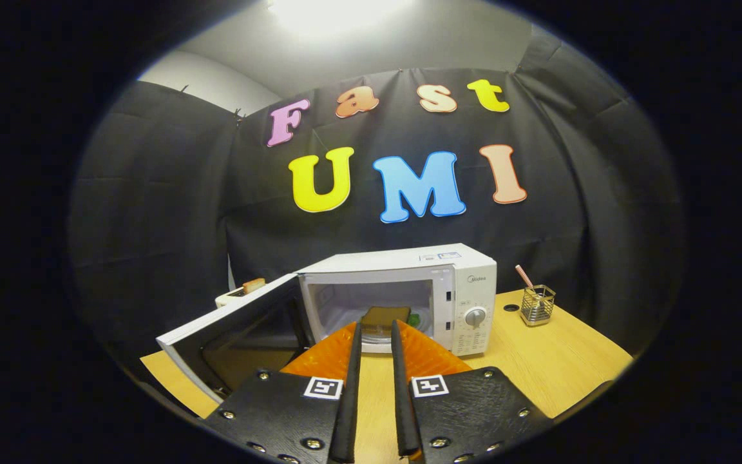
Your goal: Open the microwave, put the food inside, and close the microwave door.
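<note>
Gripper view: one open microwave (409,283), fingers (356,338) empty

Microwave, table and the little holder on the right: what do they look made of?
Microwave: white painted metal or plastic, smooth and matte; can't tell which. Table: light wood or laminate, faint grain. Holder: shiny wire mesh, likely metal. The gripper fingers stand slightly apart, holding nothing, just short of the food.
</note>
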`<control>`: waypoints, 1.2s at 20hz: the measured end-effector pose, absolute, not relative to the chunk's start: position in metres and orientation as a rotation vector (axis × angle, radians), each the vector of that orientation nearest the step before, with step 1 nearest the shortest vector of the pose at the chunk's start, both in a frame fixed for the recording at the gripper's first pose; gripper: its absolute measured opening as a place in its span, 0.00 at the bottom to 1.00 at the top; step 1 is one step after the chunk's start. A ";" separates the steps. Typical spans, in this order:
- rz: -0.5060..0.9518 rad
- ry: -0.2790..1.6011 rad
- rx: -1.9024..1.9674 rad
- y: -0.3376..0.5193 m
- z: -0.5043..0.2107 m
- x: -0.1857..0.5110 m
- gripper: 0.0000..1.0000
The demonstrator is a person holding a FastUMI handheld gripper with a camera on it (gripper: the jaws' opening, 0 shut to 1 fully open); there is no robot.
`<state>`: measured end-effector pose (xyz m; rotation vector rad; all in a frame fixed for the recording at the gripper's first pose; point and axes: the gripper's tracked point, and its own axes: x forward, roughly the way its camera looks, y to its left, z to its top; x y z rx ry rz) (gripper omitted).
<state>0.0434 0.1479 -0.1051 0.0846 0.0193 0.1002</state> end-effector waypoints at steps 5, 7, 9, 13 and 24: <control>0.232 0.019 0.109 0.199 -0.101 0.015 0.25; 0.266 0.028 0.092 0.215 -0.102 0.009 0.25; 0.315 0.042 0.078 0.237 -0.104 0.001 0.25; 0.393 0.028 0.024 0.279 -0.102 -0.014 0.25; 0.629 0.058 0.004 0.385 -0.115 -0.028 0.25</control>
